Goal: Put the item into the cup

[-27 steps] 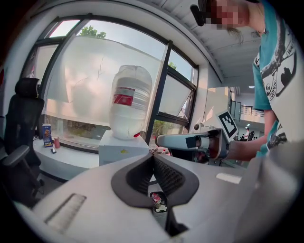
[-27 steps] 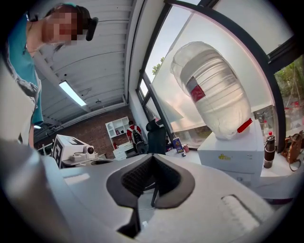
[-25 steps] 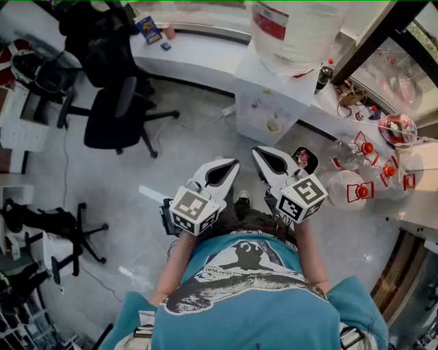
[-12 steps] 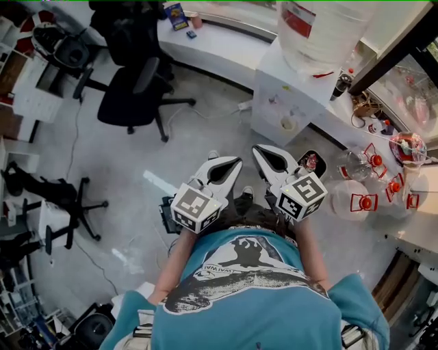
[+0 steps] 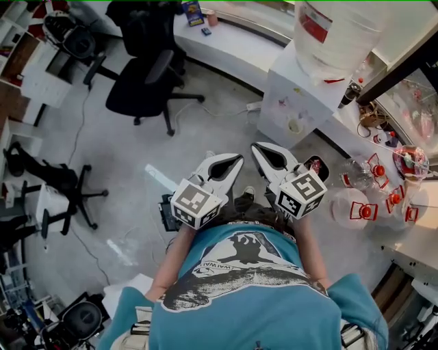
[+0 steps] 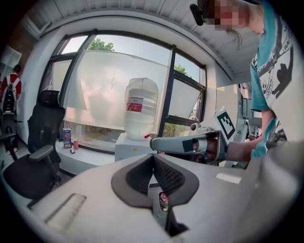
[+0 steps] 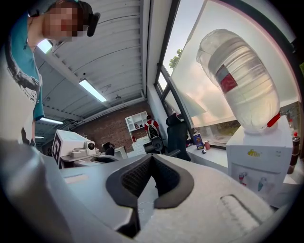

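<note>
I hold both grippers side by side in front of my chest, pointing away from me over the floor. The left gripper (image 5: pixel 239 158) has its jaws together with nothing between them, and its own view shows the tips (image 6: pixel 153 156) meeting. The right gripper (image 5: pixel 254 146) also looks closed and empty, tips (image 7: pixel 151 156) touching, though its jaws are just starting to open. A small pinkish cup (image 5: pixel 210 15) stands next to a blue box (image 5: pixel 192 10) on the far counter. I cannot pick out an item for the cup.
A white water dispenser (image 5: pixel 295 102) with a big bottle (image 5: pixel 333 31) stands ahead on the right. Several empty water jugs (image 5: pixel 354 205) lie beyond it. A black office chair (image 5: pixel 147 75) is ahead on the left, and another chair (image 5: pixel 65 188) is further left. A white counter (image 5: pixel 236 51) runs along the window.
The head view has drifted, so the chair, counter and dispenser sit further right and higher in the picture. Both grippers keep the same pose in front of my chest.
</note>
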### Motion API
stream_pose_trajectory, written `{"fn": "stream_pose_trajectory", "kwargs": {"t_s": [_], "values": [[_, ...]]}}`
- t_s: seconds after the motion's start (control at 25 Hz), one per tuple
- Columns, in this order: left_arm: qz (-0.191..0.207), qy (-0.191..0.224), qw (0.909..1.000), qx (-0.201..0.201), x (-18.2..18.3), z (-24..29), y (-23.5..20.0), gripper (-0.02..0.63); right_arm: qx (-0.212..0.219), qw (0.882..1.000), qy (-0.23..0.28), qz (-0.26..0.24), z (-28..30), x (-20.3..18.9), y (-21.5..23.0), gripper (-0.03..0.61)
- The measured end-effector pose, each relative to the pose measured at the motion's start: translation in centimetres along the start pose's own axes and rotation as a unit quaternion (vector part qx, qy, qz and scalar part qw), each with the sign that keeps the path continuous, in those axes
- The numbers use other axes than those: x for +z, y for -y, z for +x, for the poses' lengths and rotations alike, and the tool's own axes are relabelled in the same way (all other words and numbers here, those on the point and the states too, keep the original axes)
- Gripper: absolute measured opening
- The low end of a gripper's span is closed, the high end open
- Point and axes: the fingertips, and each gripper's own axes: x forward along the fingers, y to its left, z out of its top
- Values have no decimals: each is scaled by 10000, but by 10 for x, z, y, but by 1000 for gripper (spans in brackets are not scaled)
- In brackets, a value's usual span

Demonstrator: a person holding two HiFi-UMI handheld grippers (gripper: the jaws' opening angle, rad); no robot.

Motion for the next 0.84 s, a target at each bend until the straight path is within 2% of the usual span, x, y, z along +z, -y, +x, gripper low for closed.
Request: {"fn": "stream_pose_trajectory", "kwargs": {"t_s": [0.84], "values": [[127,17,9999,48,6,9,-11,3,98,9987,-194,-457,13,13,-1,0]]}}
